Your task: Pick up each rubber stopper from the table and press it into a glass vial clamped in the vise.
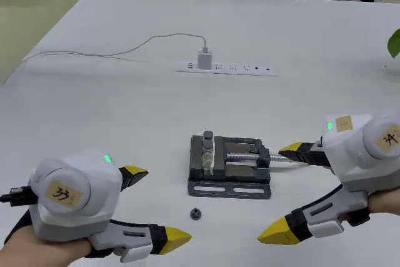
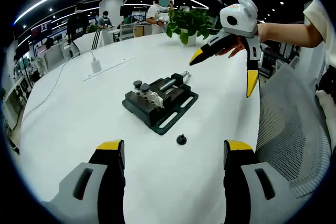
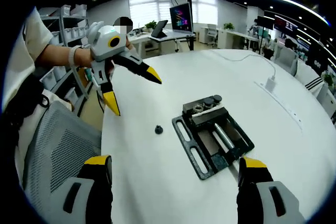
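While both grippers hover low over the white table (image 1: 94, 104), the left gripper (image 1: 161, 203) shows its yellow-tipped jaws spread wide with nothing between them, and the right gripper (image 1: 275, 193) is just as wide and just as empty. Now the small dark rubber stopper (image 1: 196, 213): it lies loose on the tabletop just in front of the near edge of the black metal vise (image 1: 230, 182), in the space between the two grippers, nearer the left gripper's lower fingertip than the right's, touching neither. From the left gripper view it sits ahead of the jaws, roughly centred between them. From the right gripper view it lies farther ahead, toward the left-hand jaw's side, with the vise to its right. Clamped in the vise, the clear glass vials (image 1: 208, 157) stand upright in a short row. Two seem to carry dark stoppers and one looks open at the top, though they are too small to be sure. The vise's silver screw (image 1: 247, 156) points toward the right gripper, whose upper fingertip is just beside its end. Beyond the vise lies a white power strip (image 1: 226, 67) with a white charger (image 1: 204, 59) plugged in and a thin cable trailing left.
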Demonstrator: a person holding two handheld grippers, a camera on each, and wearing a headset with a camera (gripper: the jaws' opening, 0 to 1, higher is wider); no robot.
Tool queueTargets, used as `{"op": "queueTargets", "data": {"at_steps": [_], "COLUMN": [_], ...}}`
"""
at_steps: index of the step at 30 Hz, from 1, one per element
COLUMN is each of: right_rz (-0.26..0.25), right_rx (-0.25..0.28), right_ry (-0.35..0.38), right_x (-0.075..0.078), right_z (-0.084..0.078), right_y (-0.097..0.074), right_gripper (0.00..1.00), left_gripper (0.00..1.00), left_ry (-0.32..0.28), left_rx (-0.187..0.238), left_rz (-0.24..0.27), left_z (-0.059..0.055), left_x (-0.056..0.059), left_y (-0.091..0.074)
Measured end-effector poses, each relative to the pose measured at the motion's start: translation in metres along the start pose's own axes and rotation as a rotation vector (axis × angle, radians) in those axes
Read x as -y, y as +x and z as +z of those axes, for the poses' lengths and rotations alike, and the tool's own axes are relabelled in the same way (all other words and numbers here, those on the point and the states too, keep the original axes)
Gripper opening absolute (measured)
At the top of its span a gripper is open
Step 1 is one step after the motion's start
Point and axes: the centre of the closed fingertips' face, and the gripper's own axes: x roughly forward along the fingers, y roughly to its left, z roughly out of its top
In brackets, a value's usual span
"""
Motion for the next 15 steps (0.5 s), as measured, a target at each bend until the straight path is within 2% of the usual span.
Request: {"op": "queueTargets", "data": {"at_steps": [1, 5, 7, 9, 11, 15], "right_rz": [-0.002, -0.012, -0.013, 0.001, -0.002, -0.015], "right_rx": [0.019, 0.035, 0.043, 0.042, 0.051, 0.055], "right_ry": [0.005, 0.034, 0.049, 0.071, 0.069, 0.087], "right_x": [-0.002, -0.007, -0.01, -0.016, -0.019, -0.02], "right_z": [0.0, -0.004, -0.007, -0.01, -0.011, -0.017], "right_y": [-0.001, -0.003, -0.004, -0.005, -0.007, -0.008], "right_gripper": [0.99, 0.99, 0.99, 0.99, 0.99, 0.98], "left_gripper": [0.75, 0.71, 0.69, 0.65, 0.6, 0.56], "left_ry": [0.013, 0.053, 0.068, 0.111, 0.131, 0.183], "left_rx": [-0.007, -0.037, -0.063, -0.093, -0.109, -0.149], "left_rz": [-0.003, -0.016, -0.022, -0.031, -0.052, -0.073], "left_z": [-0.001, -0.003, -0.005, -0.006, -0.006, -0.003], "left_x": [0.0, 0.001, 0.001, 0.001, 0.005, 0.006], "left_y": [0.001, 0.003, 0.005, 0.007, 0.009, 0.016]}}
